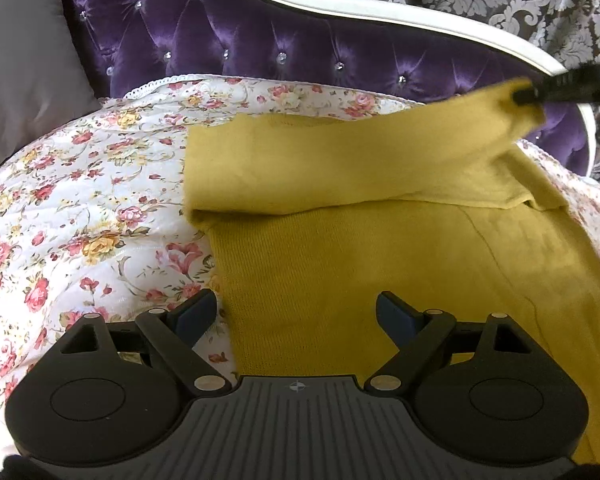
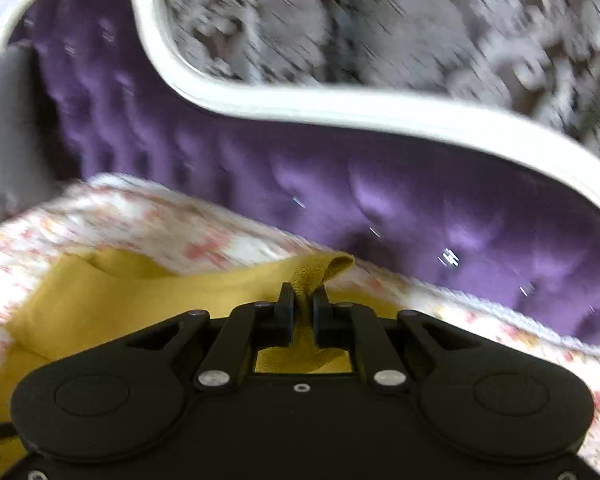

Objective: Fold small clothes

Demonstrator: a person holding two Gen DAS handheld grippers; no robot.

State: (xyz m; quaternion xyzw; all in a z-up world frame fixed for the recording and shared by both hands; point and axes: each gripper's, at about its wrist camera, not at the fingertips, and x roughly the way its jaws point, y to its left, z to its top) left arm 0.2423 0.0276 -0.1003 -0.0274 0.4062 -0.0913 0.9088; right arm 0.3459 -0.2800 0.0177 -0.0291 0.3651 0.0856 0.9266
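**Mustard knit half-folded on the floral bedspread**

Writing and brand marks are not showing legibly anywhere; only a small round crosshair emblem [image 1: 295, 386] is sitting on the body of your left gripper, and no containers are appearing in either view.

Going left to right in the left wrist view: a grey pillow [image 1: 20, 60] is leaning at the far left, against the purple tufted headboard [image 1: 260, 32]. The floral bedspread [image 1: 80, 200] is spreading out beneath. Your left gripper [image 1: 296, 316] is hovering with its fingers spread wide, gripping nothing, over the near edge of the mustard-yellow garment [image 1: 360, 260]. That garment is lying on the bedspread right of centre, with its far part doubled over toward you. At the upper right, your right gripper [image 1: 524, 96] is pinching a lifted corner of the cloth.

In the blurred right wrist view, your right gripper [image 2: 303, 304] is pressing its fingers together on a bunch of the yellow fabric [image 2: 120, 292].
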